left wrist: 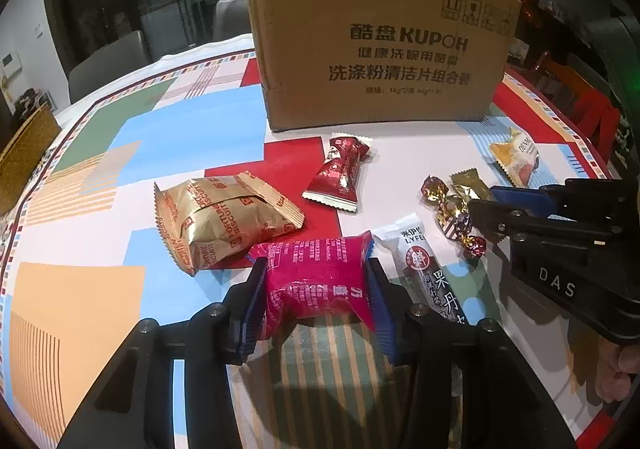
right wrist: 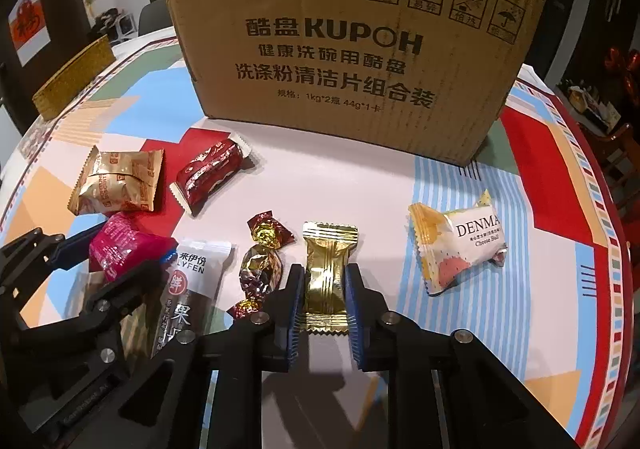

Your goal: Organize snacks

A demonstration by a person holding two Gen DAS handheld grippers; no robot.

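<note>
My left gripper (left wrist: 317,270) is shut on a magenta snack pack (left wrist: 316,281), its blue pads pressing both sides just above the patterned tablecloth (left wrist: 192,137). My right gripper (right wrist: 324,289) is shut on a slim gold sachet (right wrist: 326,269) that lies lengthwise between its pads. In the right wrist view the left gripper (right wrist: 120,257) and magenta pack (right wrist: 120,245) show at the left. In the left wrist view the right gripper (left wrist: 482,201) reaches in from the right onto the gold sachet (left wrist: 468,185). Behind the snacks a brown carton (right wrist: 352,49) stands upright; its inside is hidden.
Loose on the cloth: a gold biscuit pack (left wrist: 224,221), a dark red pack (left wrist: 340,173), a white bar pack (left wrist: 424,269), foil-twisted candies (right wrist: 264,249) and a white-and-yellow cheese ball pack (right wrist: 460,245). A cork-coloured block (right wrist: 72,77) sits at the far left edge.
</note>
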